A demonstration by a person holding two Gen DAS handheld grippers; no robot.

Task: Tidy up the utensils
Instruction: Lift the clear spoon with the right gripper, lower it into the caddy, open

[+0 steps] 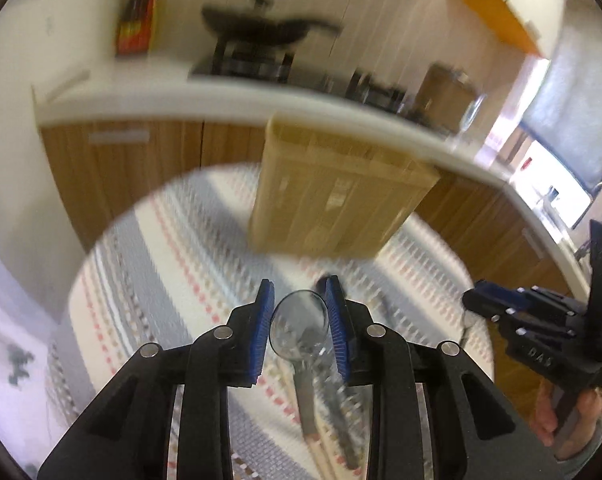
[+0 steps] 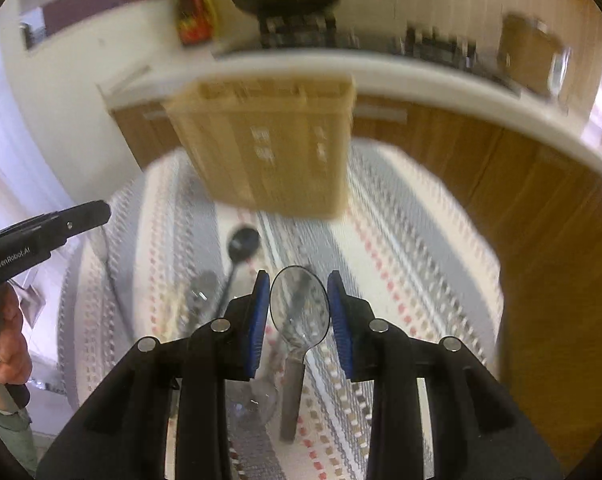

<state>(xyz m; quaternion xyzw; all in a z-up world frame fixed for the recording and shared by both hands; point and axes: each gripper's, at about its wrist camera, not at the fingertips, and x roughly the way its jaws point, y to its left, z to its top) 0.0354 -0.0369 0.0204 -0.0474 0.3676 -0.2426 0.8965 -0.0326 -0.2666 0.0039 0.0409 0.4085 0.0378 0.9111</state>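
Observation:
My left gripper (image 1: 299,320) is shut on a metal spoon (image 1: 299,326), bowl up between the blue pads (image 1: 261,332), handle hanging down. My right gripper (image 2: 299,308) is shut on another metal spoon (image 2: 299,308) in the same way. A wooden utensil tray (image 1: 333,196) with compartments lies at the far edge of the round table; it also shows in the right wrist view (image 2: 269,148). A black ladle (image 2: 243,242) and other utensils (image 2: 201,288) lie on the striped cloth left of my right gripper. The frames are motion-blurred.
The round table has a striped cloth (image 1: 173,248). Behind it runs a white counter (image 1: 221,96) with wooden cabinets, a stove with a black pan (image 1: 261,28), and a sink (image 1: 549,196). The right gripper (image 1: 533,320) shows at the right edge of the left wrist view.

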